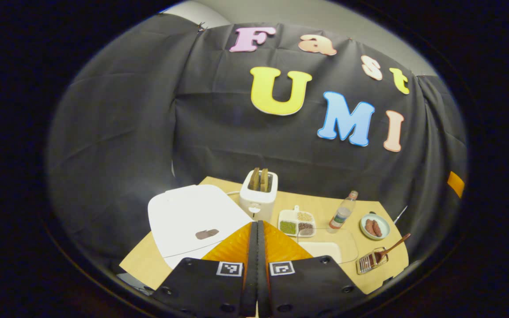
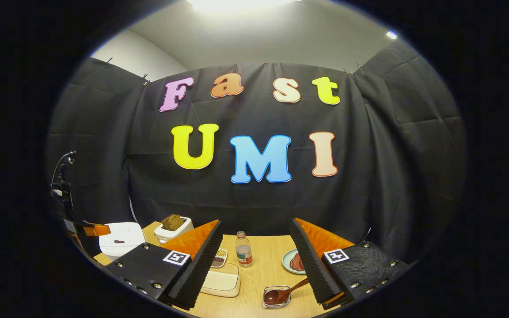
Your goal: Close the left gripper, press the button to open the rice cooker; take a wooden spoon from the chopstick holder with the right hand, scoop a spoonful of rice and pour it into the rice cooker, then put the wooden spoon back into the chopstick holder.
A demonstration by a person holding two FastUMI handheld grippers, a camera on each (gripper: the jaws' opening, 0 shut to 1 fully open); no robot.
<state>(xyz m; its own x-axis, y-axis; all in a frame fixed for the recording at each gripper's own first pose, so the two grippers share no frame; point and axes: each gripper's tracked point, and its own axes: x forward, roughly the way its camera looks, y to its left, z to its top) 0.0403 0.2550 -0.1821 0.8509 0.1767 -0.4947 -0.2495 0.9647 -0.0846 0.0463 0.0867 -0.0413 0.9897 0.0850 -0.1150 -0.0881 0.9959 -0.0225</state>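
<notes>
Overhead ceiling light (image 2: 237, 3) blown out to glare at top of right gripper view. Wooden surface (image 2: 259, 274) evenly lit, shadows soft. Left gripper view dimmer (cloth soaks up light). Strong fisheye bending at edges; rims darken and go slightly blurred. Centre sharp in both.

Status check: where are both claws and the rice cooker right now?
Left claw shut, empty, above closed rice cooker. Right claw open, empty. Wooden spoon in chopstick holder. Nothing in the way.
</notes>
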